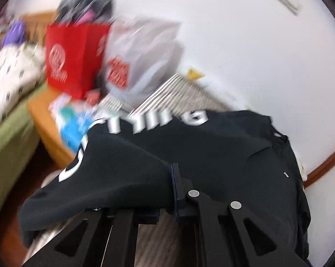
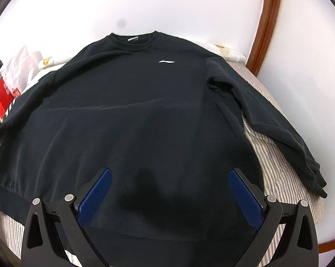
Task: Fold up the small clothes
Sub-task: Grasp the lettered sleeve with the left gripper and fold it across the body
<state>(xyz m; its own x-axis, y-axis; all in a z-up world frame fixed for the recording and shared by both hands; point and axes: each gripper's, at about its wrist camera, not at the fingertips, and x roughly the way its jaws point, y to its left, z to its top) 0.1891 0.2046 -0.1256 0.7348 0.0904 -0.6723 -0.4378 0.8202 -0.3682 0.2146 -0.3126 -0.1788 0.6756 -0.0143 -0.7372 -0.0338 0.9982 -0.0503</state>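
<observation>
1. Left gripper (image 1: 175,191) clamped shut on a lifted fold of the black sweatshirt (image 1: 189,146); sleeve with white lettering (image 1: 158,122) draped over the near finger, the cloth hiding most of it.
2. Right gripper (image 2: 169,195) held above the sweatshirt's (image 2: 134,111) lower hem, blue pads (image 2: 98,198) spread wide apart, nothing between them but the cloth below; contact not clear.
3. Sweatshirt spread front-up on the striped bedding (image 2: 276,166), collar (image 2: 134,37) at the far end, small white logo (image 2: 166,61) on the chest, one sleeve (image 2: 267,115) lying out toward the right edge.
4. Beyond the garment in the blurred left view: orange wooden surface (image 1: 40,115) littered with small blue and white packets (image 1: 74,122), too smeared to identify.
5. Farther back: red paper bag (image 1: 74,57) stuffed with dark clothing (image 1: 87,6), a pale plastic bag (image 1: 143,60) leaning against it, contents not visible.
6. Far left: spotted white pillow (image 1: 11,75) on green bedding (image 1: 9,138).
7. Behind everything: white wall (image 2: 167,4) with curved brown wooden trim (image 2: 267,22).
</observation>
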